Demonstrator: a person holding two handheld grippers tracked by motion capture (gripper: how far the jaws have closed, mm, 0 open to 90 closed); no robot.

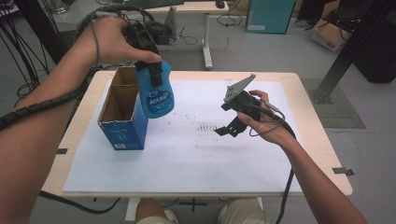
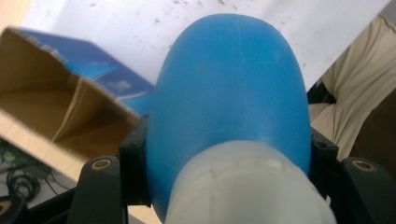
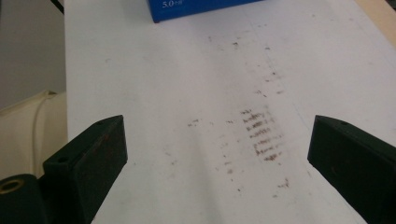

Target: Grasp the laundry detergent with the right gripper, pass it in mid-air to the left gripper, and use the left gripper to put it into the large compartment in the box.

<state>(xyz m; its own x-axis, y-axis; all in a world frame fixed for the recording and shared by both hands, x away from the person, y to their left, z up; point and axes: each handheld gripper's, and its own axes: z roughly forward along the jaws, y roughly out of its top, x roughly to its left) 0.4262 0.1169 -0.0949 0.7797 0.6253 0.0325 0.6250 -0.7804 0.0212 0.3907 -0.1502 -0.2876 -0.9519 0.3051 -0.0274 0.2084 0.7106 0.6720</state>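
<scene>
High view: the left gripper [image 1: 155,70] hangs above the table's [image 1: 303,93] far-left part with its jaws clamped on the neck of a blue bottle [image 1: 156,95], which hangs clear of the surface, base downward and slightly tilted. The bottle's lower body sits just beside the right-hand wall of an open blue carton [image 1: 122,112]; whether the two touch cannot be told from this angle. The carton stands upright on the left edge of the white mat [image 1: 187,163], its top flaps open and a cardboard divider splitting it into a nearer and a farther compartment.

The right gripper [image 1: 227,125] is held above the mat right of centre, well apart from bottle and carton, jaws spread wide with nothing between them. A patch of dark scuff marks [image 1: 208,127] lies on the mat between carton and right gripper. The near half of the mat is bare, as is the strip along its right edge.

Left gripper view: the blue bottle [image 2: 231,84] is seen from cap end to base, with a whitish cap [image 2: 247,186] in the foreground and a black jaw pressed to each side of the body just above it. The carton's [image 2: 107,79] brown interior and divider appear at left, below the bottle.

Right gripper view: the two jaws stand far apart over the scuff marks [image 3: 261,135], and the carton's [image 3: 196,9] lower wall with white print appears at the top edge.
</scene>
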